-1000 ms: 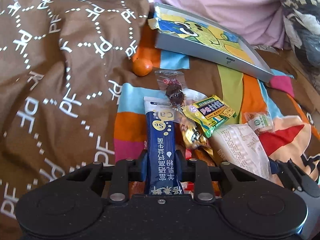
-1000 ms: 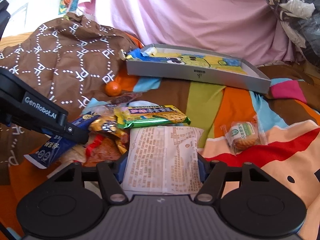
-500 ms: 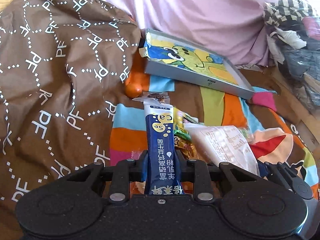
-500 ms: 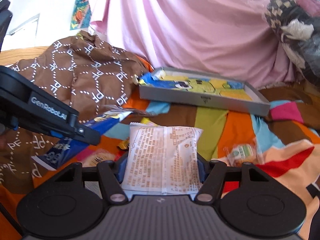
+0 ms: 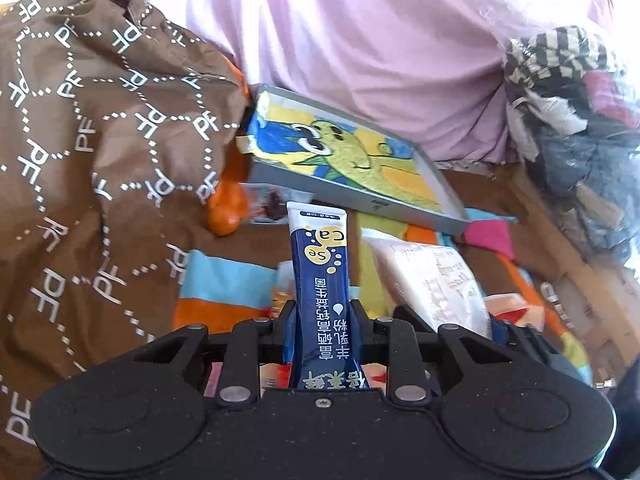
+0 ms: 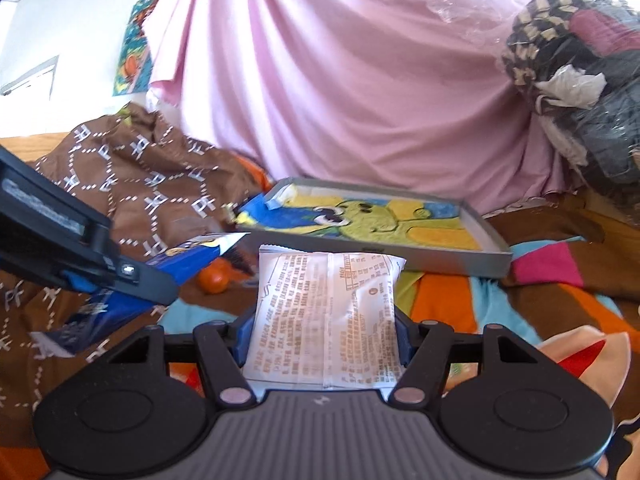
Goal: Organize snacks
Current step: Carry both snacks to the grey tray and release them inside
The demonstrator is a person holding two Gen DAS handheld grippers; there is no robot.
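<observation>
Though cartoon-lined, tray (image 6: 490,254) without snacks

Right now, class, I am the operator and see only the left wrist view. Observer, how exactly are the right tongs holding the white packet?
Observer: The right tongs are shut on the white packet, with one blue pad against each side edge.
Operator: What about my blue sachet, behind my tongs?
Observer: The tail end of the blue sachet sticks out free behind the left tongs.
Operator: Is there anything on the wall?
Observer: A colourful poster hangs to the left of the pink sheet.
</observation>
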